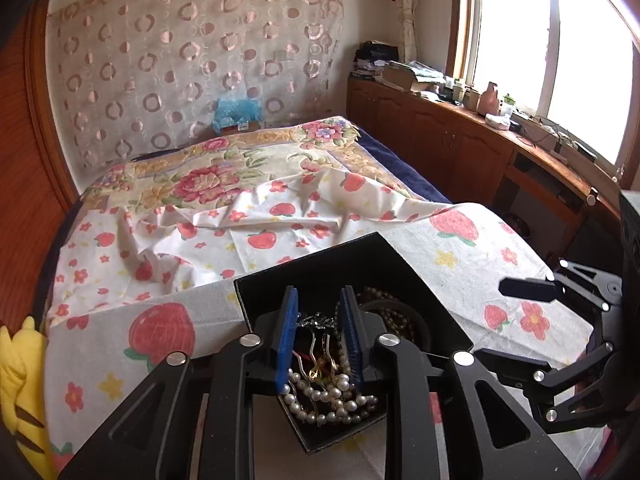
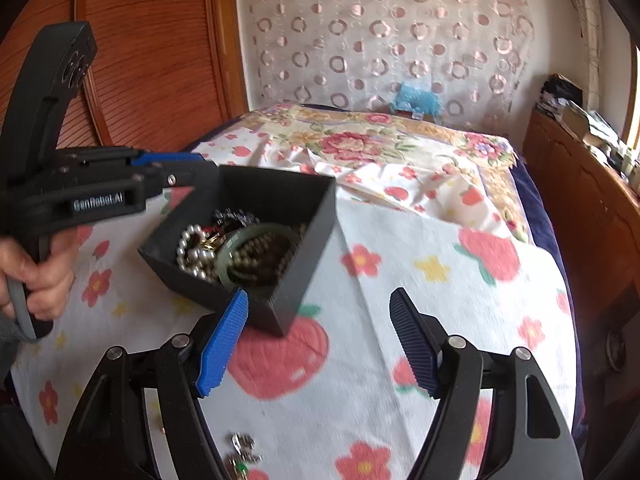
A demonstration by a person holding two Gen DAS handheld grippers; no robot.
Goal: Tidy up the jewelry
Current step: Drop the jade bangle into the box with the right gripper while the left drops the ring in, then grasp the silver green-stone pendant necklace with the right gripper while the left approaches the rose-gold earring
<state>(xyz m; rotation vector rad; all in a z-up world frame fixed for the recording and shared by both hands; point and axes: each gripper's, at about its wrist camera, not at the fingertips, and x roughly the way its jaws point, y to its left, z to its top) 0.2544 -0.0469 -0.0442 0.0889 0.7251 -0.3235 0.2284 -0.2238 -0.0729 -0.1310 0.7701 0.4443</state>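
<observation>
A black open box (image 1: 360, 256) (image 2: 280, 192) sits on the strawberry-print cloth on the bed. It holds a white pearl necklace (image 1: 328, 396) (image 2: 192, 248), a green bangle (image 2: 236, 244), dark bead strands (image 1: 396, 320) and a dark sparkly piece (image 1: 316, 320). My left gripper (image 1: 318, 320) (image 2: 176, 168) hangs over the box with its blue fingers a hand's width apart, nothing clamped between them. My right gripper (image 2: 320, 344) (image 1: 520, 320) is wide open just right of the box, above the cloth. A small silver piece (image 2: 242, 450) with a green stone lies on the cloth near me.
A floral quilt (image 1: 208, 172) covers the far half of the bed, with a rumpled sheet (image 1: 260, 216) before it. A wooden cabinet (image 1: 460, 136) with clutter runs along the right under the window. A yellow plush toy (image 1: 20, 380) sits at the left edge.
</observation>
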